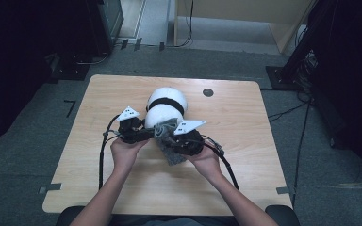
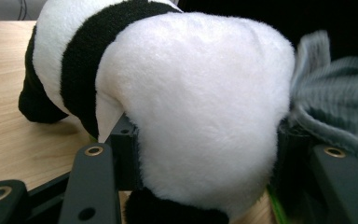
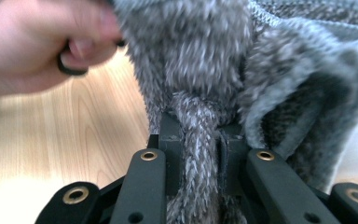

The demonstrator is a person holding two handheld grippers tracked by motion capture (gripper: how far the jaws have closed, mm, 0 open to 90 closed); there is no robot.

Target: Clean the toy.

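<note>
A: Pinching a fold of the grey knitted cloth (image 3: 200, 140), the right gripper (image 3: 200, 154) has its jaws pressed hard against the bunched fabric, which runs down between them like a rope.

B: And the rest of that cloth?

A: It spreads upward and to the right in the right gripper view, fuzzy on one face, ribbed on the other. From above, the cloth (image 1: 166, 136) lies partly over the near end of the toy and partly on the table, with the right gripper (image 1: 181, 141) at it.

B: The other tool?

A: The left gripper (image 2: 205, 186) straddles the rear of the plush panda (image 2: 200, 107). Its jaws stand partly spread, one on each side of the white body, close against the fur; whether they squeeze it I cannot tell. In the high view the left gripper (image 1: 139, 134) sits at the toy's near left side.

B: Where is the panda itself?

A: The panda (image 1: 166, 106) rests on the wooden table (image 1: 245, 141), about mid-table, its black band across the middle. The person's left hand (image 3: 37, 46) shows blurred beyond the cloth. A small dark disc (image 1: 208, 92) is set in the tabletop farther back.
</note>
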